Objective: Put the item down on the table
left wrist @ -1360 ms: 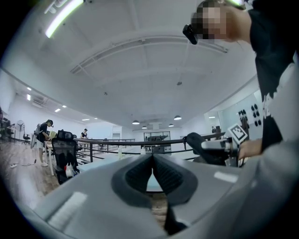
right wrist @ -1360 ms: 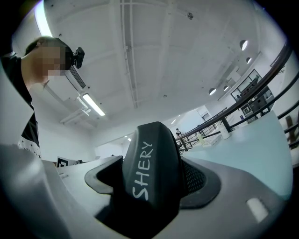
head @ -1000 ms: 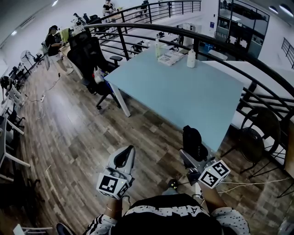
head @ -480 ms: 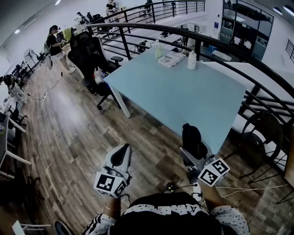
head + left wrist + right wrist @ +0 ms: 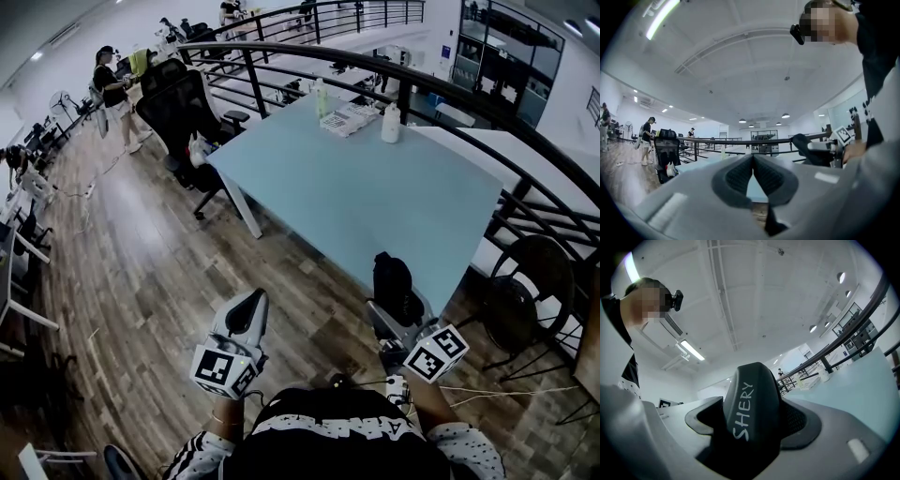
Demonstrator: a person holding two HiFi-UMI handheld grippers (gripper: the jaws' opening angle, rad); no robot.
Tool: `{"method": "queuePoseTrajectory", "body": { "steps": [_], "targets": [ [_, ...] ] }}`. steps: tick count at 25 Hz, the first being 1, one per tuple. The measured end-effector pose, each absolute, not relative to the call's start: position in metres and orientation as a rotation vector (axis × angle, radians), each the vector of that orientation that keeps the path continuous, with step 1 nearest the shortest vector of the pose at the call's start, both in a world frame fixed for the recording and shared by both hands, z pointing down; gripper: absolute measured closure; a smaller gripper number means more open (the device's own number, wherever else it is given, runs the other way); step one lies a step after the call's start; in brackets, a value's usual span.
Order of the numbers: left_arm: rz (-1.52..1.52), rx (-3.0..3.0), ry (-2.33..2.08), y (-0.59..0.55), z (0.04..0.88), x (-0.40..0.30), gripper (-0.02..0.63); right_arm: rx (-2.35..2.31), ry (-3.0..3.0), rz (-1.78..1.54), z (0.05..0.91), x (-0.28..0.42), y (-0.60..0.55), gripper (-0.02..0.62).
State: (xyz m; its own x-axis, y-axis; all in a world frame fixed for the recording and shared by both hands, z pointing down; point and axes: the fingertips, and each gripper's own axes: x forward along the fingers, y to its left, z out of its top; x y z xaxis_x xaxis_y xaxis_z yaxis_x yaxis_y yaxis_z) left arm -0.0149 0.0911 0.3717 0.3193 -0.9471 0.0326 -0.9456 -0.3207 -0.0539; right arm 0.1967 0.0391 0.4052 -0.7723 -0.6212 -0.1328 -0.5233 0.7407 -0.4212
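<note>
A black rounded item [image 5: 393,283] with white lettering "SHERY" [image 5: 751,413] stands upright between the jaws of my right gripper [image 5: 397,309], which is shut on it. It hangs over the wooden floor just short of the near corner of the light blue table [image 5: 375,192]. My left gripper [image 5: 247,317] is held level beside it, to the left, over the floor. Its dark pads [image 5: 740,177] meet with nothing between them. In the left gripper view the item [image 5: 806,146] shows at the right.
At the table's far end stand a white bottle [image 5: 391,122], a flat white packet [image 5: 348,118] and a second bottle [image 5: 322,97]. A black office chair [image 5: 184,105] stands left of the table. A black railing [image 5: 525,131] curves behind it, with a round chair [image 5: 525,277] at the right.
Both grippers have stayed almost where they were, the left one a touch lower. The black item is still held. The view has shifted slightly.
</note>
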Motion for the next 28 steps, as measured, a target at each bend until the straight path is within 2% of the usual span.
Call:
{"method": "queuePoseTrajectory", "body": {
  "steps": [17,28],
  "targets": [
    [-0.086,-2.566,1.746,0.054,0.375,-0.001,0.606,-0.949,2.663,-0.54,0.416,0.209,0.012,0.222],
    [-0.025,-2.588,1.715,-0.019,0.378,-0.025,0.606,-0.983,2.664,-0.553,0.416,0.186,-0.05,0.222]
  ]
}}
